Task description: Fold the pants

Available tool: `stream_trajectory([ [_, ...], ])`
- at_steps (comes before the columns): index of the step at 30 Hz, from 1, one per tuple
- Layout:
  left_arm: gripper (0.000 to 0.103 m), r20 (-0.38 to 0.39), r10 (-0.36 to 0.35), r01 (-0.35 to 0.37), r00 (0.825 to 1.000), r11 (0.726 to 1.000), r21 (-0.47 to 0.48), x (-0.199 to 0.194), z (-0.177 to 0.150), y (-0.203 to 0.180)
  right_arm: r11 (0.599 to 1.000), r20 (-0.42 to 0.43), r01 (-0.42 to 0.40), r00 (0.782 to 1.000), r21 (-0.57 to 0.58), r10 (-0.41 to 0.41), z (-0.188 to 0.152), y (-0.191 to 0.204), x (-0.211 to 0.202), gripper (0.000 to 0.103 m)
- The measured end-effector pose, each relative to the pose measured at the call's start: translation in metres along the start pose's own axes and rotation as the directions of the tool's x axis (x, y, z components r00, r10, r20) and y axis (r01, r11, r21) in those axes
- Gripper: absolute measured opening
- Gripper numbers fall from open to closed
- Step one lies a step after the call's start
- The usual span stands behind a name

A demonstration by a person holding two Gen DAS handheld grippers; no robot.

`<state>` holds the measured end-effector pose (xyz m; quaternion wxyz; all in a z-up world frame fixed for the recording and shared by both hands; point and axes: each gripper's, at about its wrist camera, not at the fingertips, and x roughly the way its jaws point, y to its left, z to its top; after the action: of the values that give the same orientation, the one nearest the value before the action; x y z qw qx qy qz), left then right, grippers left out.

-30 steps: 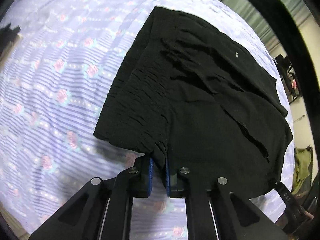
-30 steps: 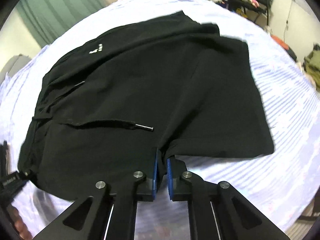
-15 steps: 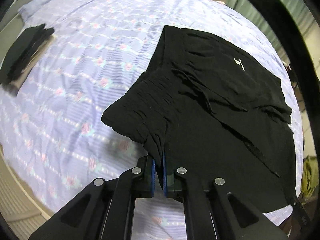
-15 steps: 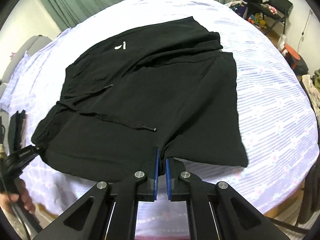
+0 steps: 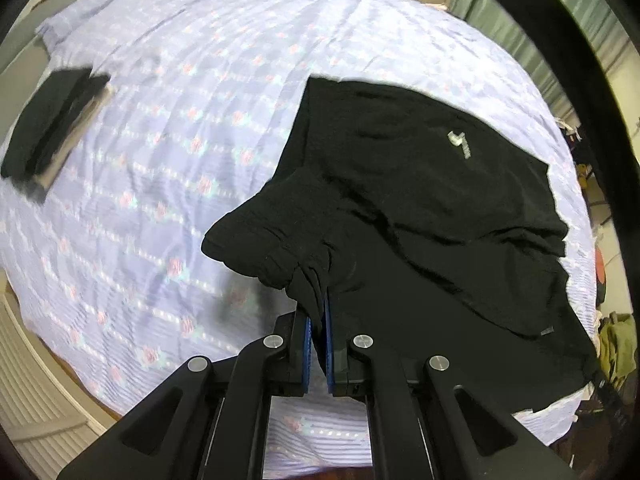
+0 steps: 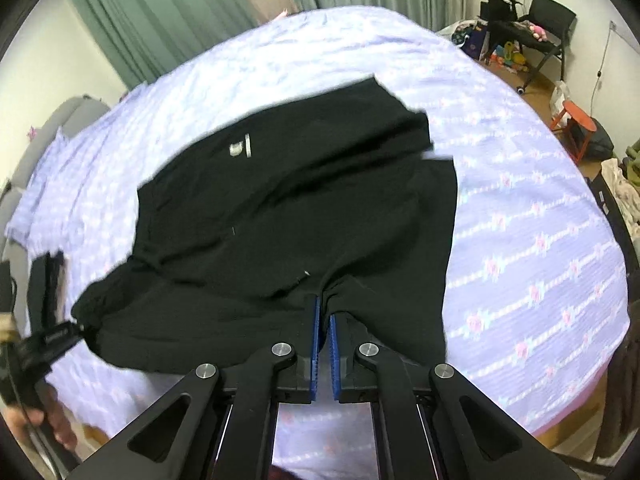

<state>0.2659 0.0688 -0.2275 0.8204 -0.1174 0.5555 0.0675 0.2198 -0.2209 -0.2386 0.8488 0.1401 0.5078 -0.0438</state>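
Lilac floral bedding [image 5: 168, 128] is spread beneath black pants [image 5: 420, 208], whose near edge is raised. It is pinched by the left gripper [image 5: 316, 316] and the right gripper [image 6: 323, 312]. Folded dark clothes [image 5: 48, 124] are seen far left.

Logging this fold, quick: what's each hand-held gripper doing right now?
Left hand-held gripper: closed on the black pants.
Right hand-held gripper: closed on the same pants.

The small pale logo [image 6: 240, 147] on the pants [image 6: 304, 216] is too blurred to read
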Motion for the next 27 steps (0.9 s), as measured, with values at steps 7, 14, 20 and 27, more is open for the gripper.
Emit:
stream_trajectory([
  [7, 0.007, 0.036, -0.014, 0.012, 0.999, 0.999, 0.053, -0.001, 0.059, -0.025, 1.0, 0.097, 0.01, 0.995, -0.002, -0.01, 0.075, 0.015, -0.002, 0.005],
  [14, 0.007, 0.09, -0.047, 0.042, 0.995, 0.998, 0.055, 0.028, 0.129, -0.036, 0.999, 0.173, 0.029, 0.985, -0.039, -0.022, 0.144, 0.034, 0.048, 0.004],
  [20, 0.007, 0.093, -0.039, 0.03, 0.995, 0.996, 0.087, 0.082, 0.176, -0.044, 0.989, 0.203, 0.074, 0.978, -0.129, -0.047, 0.197, 0.061, 0.115, 0.004],
  [27, 0.007, 0.072, 0.013, -0.02, 0.997, 0.995, 0.095, 0.13, 0.202, -0.037, 0.979, 0.162, 0.082, 0.985, -0.187, -0.052, 0.23, 0.088, 0.186, 0.004],
])
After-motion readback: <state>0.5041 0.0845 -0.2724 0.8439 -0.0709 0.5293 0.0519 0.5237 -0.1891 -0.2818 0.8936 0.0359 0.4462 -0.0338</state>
